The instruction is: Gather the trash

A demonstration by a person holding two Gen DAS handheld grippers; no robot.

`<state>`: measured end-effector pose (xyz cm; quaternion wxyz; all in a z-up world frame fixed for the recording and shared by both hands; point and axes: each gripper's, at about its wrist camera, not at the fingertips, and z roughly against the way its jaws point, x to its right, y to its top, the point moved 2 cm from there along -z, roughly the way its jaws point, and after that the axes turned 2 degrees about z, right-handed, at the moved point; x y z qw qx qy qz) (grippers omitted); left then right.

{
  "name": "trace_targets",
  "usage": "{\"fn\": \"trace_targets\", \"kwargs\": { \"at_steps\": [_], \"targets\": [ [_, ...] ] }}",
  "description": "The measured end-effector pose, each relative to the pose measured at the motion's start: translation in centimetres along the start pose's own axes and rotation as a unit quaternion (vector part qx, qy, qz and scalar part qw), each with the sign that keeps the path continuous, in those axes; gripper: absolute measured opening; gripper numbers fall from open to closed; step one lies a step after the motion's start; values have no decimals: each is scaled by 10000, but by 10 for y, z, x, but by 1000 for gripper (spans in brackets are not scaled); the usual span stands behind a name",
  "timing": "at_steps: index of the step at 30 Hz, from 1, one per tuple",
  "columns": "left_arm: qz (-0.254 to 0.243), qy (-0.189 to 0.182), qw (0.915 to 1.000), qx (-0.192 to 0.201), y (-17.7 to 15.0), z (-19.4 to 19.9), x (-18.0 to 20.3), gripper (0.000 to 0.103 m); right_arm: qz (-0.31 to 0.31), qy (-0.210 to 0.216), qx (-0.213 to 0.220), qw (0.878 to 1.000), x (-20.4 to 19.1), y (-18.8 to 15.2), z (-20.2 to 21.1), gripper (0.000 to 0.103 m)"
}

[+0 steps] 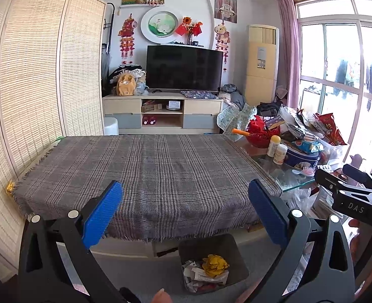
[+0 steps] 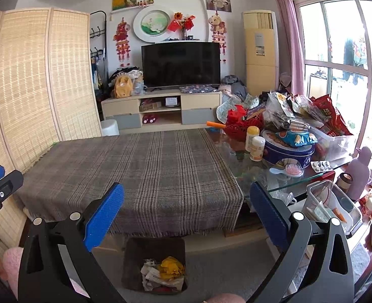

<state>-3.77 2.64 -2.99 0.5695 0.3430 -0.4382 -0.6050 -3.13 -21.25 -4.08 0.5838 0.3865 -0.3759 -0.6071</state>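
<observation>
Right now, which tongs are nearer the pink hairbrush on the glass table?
Right. The right tongs hover just left of the pink hairbrush; the left tongs sit farther left, over the plaid cloth.

you face a cloth-covered table [image 2: 140, 174]. below its near edge, on the floor, sits a bin [image 2: 155, 265] with crumpled paper [image 2: 172, 267] in it. to the right of the cloth, on the glass top [image 2: 238, 156], stand two bottles [image 2: 255, 142] beside a round tin [image 2: 288, 151], with a hairbrush [image 2: 293, 170] in front. behind the table is a tv stand [image 2: 160, 111] bearing a tv [image 2: 180, 63]; a folding screen [image 2: 34, 88] stands to the left.
</observation>
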Motion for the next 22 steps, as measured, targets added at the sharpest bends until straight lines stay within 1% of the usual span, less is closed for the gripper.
{"fn": "trace_targets", "kwargs": {
  "at_steps": [3,6,12,15,18,21,22],
  "targets": [
    [64,-97,9999,36,0,0,-1,95,1,0,0,10000,1,0,0,100],
    [114,-50,9999,94,-2,-1,-2,95,-11,11,-20,10000,2,-1,0,100],
    [28,-35,9999,137,-2,-1,0,95,-15,28,-33,10000,4,-1,-1,100],
    [-10,40,9999,104,-2,-1,1,95,-5,24,-38,10000,4,-1,-2,100],
    [-3,172,9999,-20,-2,-5,0,95,-10,29,-45,10000,4,-2,-2,100],
    [85,-5,9999,-66,-2,-6,-2,95,-6,25,-51,10000,4,-2,-2,100],
    [98,-10,9999,-74,-2,-5,-2,95,-4,23,-58,10000,4,-2,-2,100]
  ]
}}
